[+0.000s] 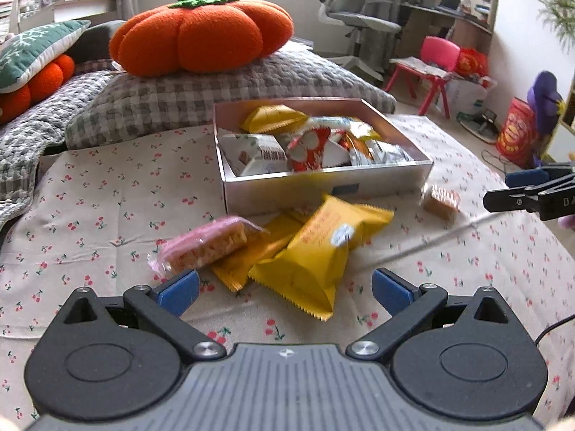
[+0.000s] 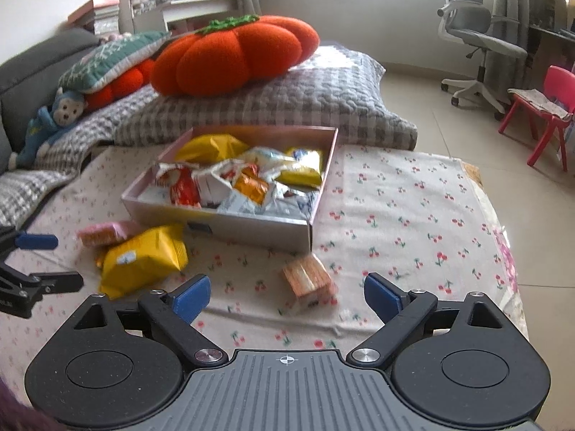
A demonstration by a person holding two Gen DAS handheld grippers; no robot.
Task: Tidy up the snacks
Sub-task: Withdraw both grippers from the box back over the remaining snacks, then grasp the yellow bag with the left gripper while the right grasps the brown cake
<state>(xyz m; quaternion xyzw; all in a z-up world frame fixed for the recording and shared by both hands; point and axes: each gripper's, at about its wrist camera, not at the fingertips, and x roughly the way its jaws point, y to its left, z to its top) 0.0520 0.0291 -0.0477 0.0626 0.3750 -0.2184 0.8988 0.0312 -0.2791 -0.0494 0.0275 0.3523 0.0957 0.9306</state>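
A shallow pink-silver box (image 1: 323,188) (image 2: 251,228) holds several wrapped snacks on the cherry-print cloth. In front of it lie yellow snack packs (image 1: 316,248) (image 2: 143,258), a pink-wrapped bar (image 1: 208,244) (image 2: 104,233) and a small orange-brown wrapped cake (image 1: 440,199) (image 2: 309,283). My left gripper (image 1: 285,292) is open and empty just short of the yellow packs. My right gripper (image 2: 287,294) is open and empty, with the small cake lying between its fingers. The right gripper also shows at the right edge of the left wrist view (image 1: 532,190).
An orange pumpkin cushion (image 1: 201,32) sits on a grey checked quilt (image 1: 215,89) behind the box. A blue plush toy (image 2: 54,118) lies at the left. The table edge (image 2: 503,233) drops to the tile floor on the right, with an office chair (image 2: 481,43) and pink chair (image 2: 546,107) beyond.
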